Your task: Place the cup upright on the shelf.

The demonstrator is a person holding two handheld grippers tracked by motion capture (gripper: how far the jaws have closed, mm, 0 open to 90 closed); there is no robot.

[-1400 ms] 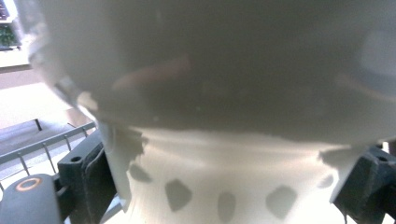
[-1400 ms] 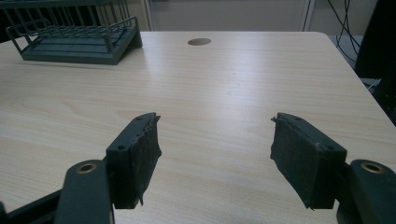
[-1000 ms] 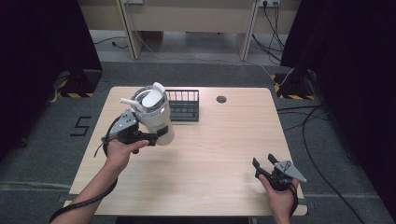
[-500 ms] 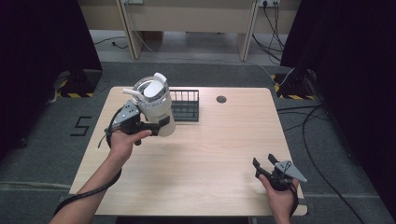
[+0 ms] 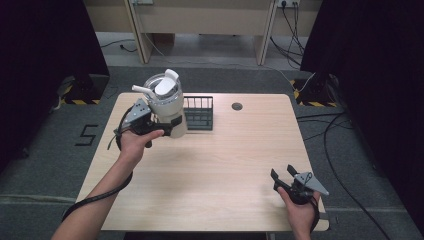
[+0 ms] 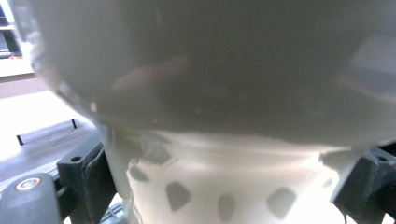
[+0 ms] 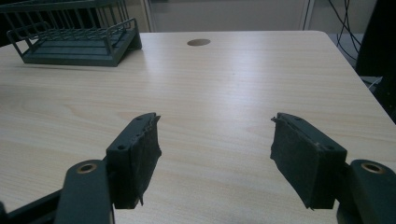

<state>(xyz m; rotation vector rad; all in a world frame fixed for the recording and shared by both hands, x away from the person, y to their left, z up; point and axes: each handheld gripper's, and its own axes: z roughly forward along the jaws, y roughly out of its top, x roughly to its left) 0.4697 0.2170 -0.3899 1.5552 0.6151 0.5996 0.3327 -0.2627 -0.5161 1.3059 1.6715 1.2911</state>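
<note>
Left gripper clamps a white jug, right gripper idle.
We see the left gripper (image 5: 159, 124) pinching the jug (image 5: 166, 102) by its base, upper left of frame, just beside the dark wire rack (image 5: 198, 113); our right gripper (image 5: 283, 176) sits lower right over the table (image 5: 220, 165), jaws spread, nothing between.

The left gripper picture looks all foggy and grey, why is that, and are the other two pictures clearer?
Left gripper view: the white jug sits right against the lens, so it blurs. Right gripper view: sharp jaws, soft glare on the table. High view: clear, evenly lit, dark at its sides.
</note>
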